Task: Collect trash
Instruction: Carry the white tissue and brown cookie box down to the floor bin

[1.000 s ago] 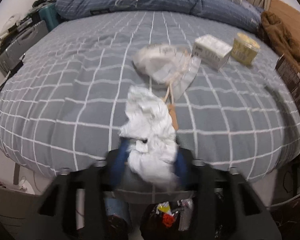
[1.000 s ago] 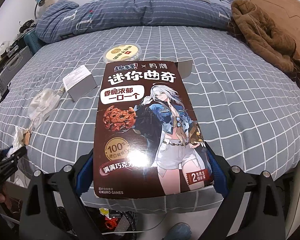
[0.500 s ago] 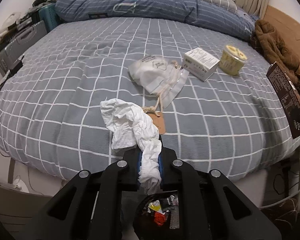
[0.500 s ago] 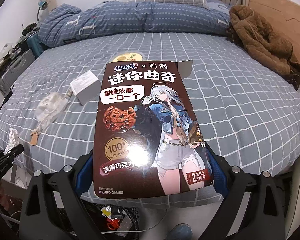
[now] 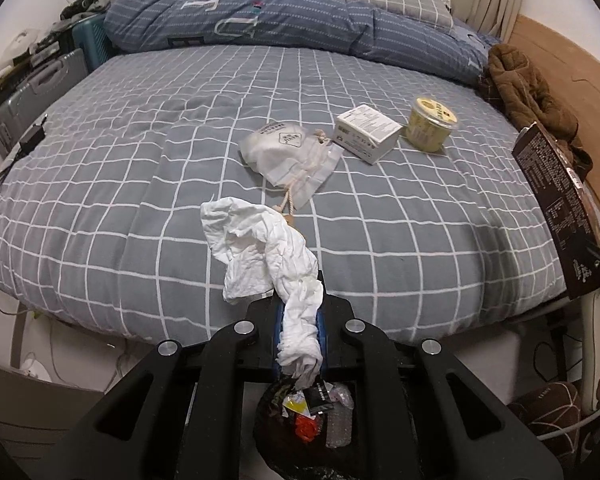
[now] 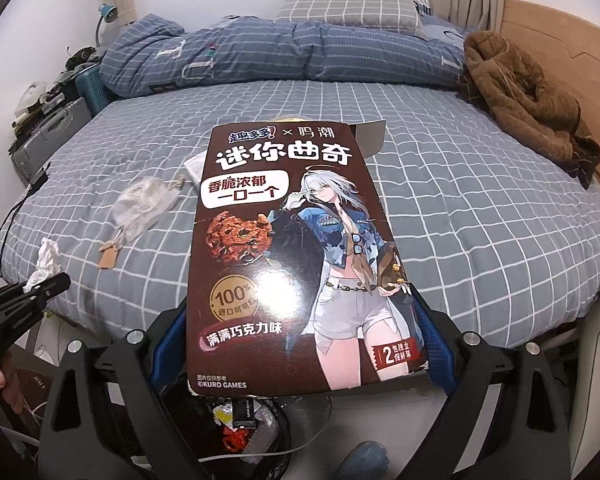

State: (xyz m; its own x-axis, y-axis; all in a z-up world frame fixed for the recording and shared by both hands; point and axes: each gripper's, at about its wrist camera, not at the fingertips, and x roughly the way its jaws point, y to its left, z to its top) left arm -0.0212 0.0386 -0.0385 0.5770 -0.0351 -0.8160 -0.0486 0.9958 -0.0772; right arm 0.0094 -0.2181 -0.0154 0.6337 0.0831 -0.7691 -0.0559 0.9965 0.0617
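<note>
My left gripper (image 5: 299, 314) is shut on a crumpled white tissue (image 5: 260, 248), held up over the near edge of the bed. The tissue (image 6: 46, 258) and the left gripper (image 6: 60, 282) also show at the left of the right wrist view. My right gripper (image 6: 300, 344) is shut on a flat brown cookie box (image 6: 296, 252), whose back shows at the right edge as cookie box (image 5: 556, 216). Below both grippers sits a black trash bag (image 5: 304, 420) holding wrappers, also seen as trash bag (image 6: 240, 420). On the bed lie a clear plastic pouch (image 5: 292, 156), a white carton (image 5: 366, 132) and a yellow tub (image 5: 430, 124).
The grey checked bed (image 5: 140, 184) fills both views, with a rolled blue duvet (image 5: 260, 20) at the back and a brown coat (image 6: 528, 100) at the right. Suitcases (image 5: 32, 92) stand left of the bed. A charger cable (image 5: 4, 172) trails over the left edge.
My left gripper closed on the tissue and lifted it back off the bed toward the near edge. The right gripper drew back with the cookie box, hiding more of the carton and tub.
</note>
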